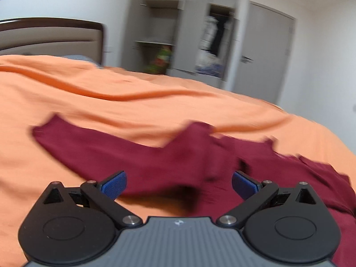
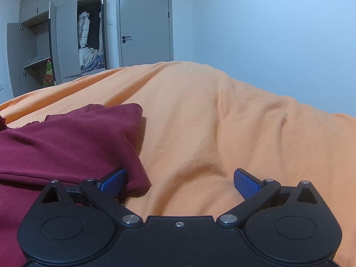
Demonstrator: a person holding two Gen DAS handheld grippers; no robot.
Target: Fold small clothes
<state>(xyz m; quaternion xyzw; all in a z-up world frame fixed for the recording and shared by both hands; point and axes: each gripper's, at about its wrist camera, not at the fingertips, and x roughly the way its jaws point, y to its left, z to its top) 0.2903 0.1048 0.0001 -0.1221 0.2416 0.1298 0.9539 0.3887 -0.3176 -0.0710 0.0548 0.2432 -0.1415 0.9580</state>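
A dark red garment (image 1: 138, 155) lies spread on the orange bedcover (image 1: 133, 109), one sleeve stretched to the left, a rumpled fold in the middle. The left wrist view is blurred. My left gripper (image 1: 179, 184) is open just above the garment's near part, cloth lying between the blue pads (image 1: 114, 185) but not pinched. In the right wrist view the same garment (image 2: 66, 142) fills the left side, its folded corner ending near the middle. My right gripper (image 2: 180, 182) is open over the bedcover (image 2: 222, 133), its left pad (image 2: 113, 181) resting at the garment's edge.
A brown and beige headboard (image 1: 51, 35) stands at the far left. Across the room is a grey wardrobe (image 2: 66, 40) with open doors and hanging clothes, beside a shut grey door (image 2: 144, 22). The bedcover bulges and creases to the right of the garment.
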